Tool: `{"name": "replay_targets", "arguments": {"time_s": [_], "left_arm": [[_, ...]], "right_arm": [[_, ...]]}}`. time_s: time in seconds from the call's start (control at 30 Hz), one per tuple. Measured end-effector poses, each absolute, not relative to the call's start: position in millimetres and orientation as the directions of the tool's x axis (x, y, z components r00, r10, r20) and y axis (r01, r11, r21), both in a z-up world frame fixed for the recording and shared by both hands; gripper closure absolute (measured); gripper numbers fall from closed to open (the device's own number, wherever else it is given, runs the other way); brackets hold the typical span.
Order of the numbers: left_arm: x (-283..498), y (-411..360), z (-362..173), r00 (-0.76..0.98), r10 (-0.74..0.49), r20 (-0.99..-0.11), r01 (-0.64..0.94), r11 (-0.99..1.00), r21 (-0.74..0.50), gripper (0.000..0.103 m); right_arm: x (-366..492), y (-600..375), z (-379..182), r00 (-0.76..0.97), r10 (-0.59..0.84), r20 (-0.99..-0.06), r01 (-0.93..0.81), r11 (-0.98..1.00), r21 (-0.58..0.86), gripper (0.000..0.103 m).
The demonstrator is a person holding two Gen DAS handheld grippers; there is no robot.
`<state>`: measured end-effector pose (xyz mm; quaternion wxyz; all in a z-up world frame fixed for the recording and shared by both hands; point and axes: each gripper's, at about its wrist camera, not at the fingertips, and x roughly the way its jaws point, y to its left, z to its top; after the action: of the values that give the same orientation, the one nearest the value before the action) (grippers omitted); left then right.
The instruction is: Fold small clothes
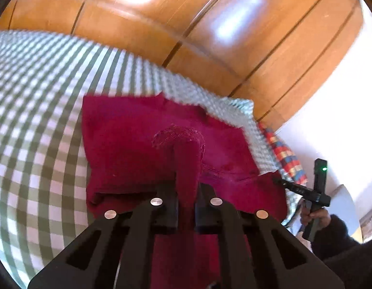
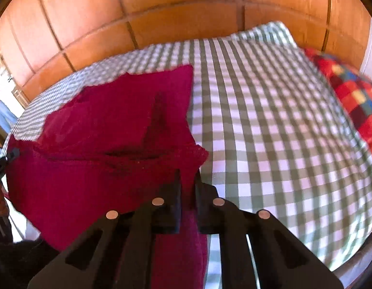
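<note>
Our left claw (image 1: 187, 190) pinches a raised fold of the crimson garment (image 1: 137, 134), and our right claw (image 2: 187, 187) is clamped on its near edge. The rest of the cloth spreads ahead of both claws over the green-checked bedspread (image 2: 270, 120), before wooden wardrobe panels (image 1: 234, 48).

Glossy wooden wardrobe panels (image 2: 162, 29) behind, apparently; checked bedspread (image 2: 270, 125) below.

Garment (image 1: 128, 144): crimson knit cloth, matt, fuzzy, rough-textured hem. Bed cover (image 2: 270, 120): green-white checked woven cloth, matt, smooth. Pillow (image 2: 354, 91): multicoloured checked cloth. Wall panels (image 1: 210, 36): varnished wood, glossy, reflecting light. Left gripper (image 1: 187, 180): matt black plastic, shiny metal rivets.
</note>
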<state>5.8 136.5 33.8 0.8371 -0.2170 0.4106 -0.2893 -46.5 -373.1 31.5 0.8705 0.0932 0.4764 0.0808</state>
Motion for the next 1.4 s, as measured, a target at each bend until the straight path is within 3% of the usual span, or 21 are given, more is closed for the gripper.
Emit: {"name": "replay_targets", "arguments": {"time_s": [0.23, 0.4, 0.7, 0.73, 0.77, 0.83, 0.97, 1.13, 1.17, 1.2, 1.23, 1.4], "left_arm": [[0.8, 160.7, 85.7, 0.594, -0.658, -0.463, 0.345, 0.728, -0.592, 0.096], [68.1, 158.6, 87.8, 0.619, -0.579, -0.531, 0.268, 0.791, -0.550, 0.096], [199.7, 146.9, 32.0, 0.542, -0.451, -0.709, 0.067, 0.864, -0.499, 0.096], [206.6, 147.2, 22.5, 0.524, -0.440, -0.729, 0.040, 0.868, -0.495, 0.093], [211.0, 146.8, 13.9, 0.502, -0.442, -0.743, 0.027, 0.867, -0.498, 0.088], [206.1, 151.9, 6.2, 0.500, -0.444, -0.744, 0.013, 0.862, -0.506, 0.067], [173.8, 171.4, 5.8, 0.495, -0.516, -0.699, 0.033, 0.815, -0.578, 0.062], [91.5, 177.5, 21.7, 0.488, -0.573, -0.658, 0.209, 0.809, -0.549, 0.061], [74.9, 176.9, 20.8, 0.476, -0.579, -0.662, 0.232, 0.809, -0.540, 0.058], [63.0, 176.2, 19.5, 0.470, -0.579, -0.666, 0.245, 0.811, -0.532, 0.045], [45.5, 176.7, 17.7, 0.464, -0.586, -0.664, 0.258, 0.807, -0.531, 0.041], [-3.7, 164.9, 1.0, 0.429, -0.584, -0.689, 0.327, 0.812, -0.484, 0.041]], "right_arm": [[-31.5, -372.5, 93.2, 0.650, 0.316, -0.691, -0.109, 0.939, 0.326, 0.096], [41.5, -367.1, 94.3, 0.664, 0.296, -0.687, -0.095, 0.945, 0.314, 0.096], [167.8, -361.5, 20.1, 0.545, 0.225, -0.808, 0.026, 0.958, 0.284, 0.094], [172.8, -360.4, 11.2, 0.525, 0.228, -0.820, 0.028, 0.958, 0.284, 0.089], [174.6, -358.9, 3.3, 0.511, 0.213, -0.833, 0.033, 0.963, 0.267, 0.073], [167.8, -361.1, -1.3, 0.517, 0.229, -0.825, 0.024, 0.959, 0.281, 0.042], [131.8, -372.2, 3.1, 0.535, 0.259, -0.804, 0.004, 0.951, 0.309, 0.035], [65.4, -391.9, 10.6, 0.540, 0.319, -0.779, 0.004, 0.924, 0.382, 0.032], [53.8, -394.3, 10.3, 0.535, 0.325, -0.780, 0.006, 0.921, 0.388, 0.031], [39.6, -396.9, 8.5, 0.527, 0.331, -0.783, 0.007, 0.919, 0.393, 0.031], [25.6, -398.6, 6.2, 0.518, 0.336, -0.786, 0.008, 0.918, 0.397, 0.031], [-15.4, -392.0, -1.9, 0.475, 0.368, -0.800, 0.006, 0.907, 0.421, 0.031]]}}
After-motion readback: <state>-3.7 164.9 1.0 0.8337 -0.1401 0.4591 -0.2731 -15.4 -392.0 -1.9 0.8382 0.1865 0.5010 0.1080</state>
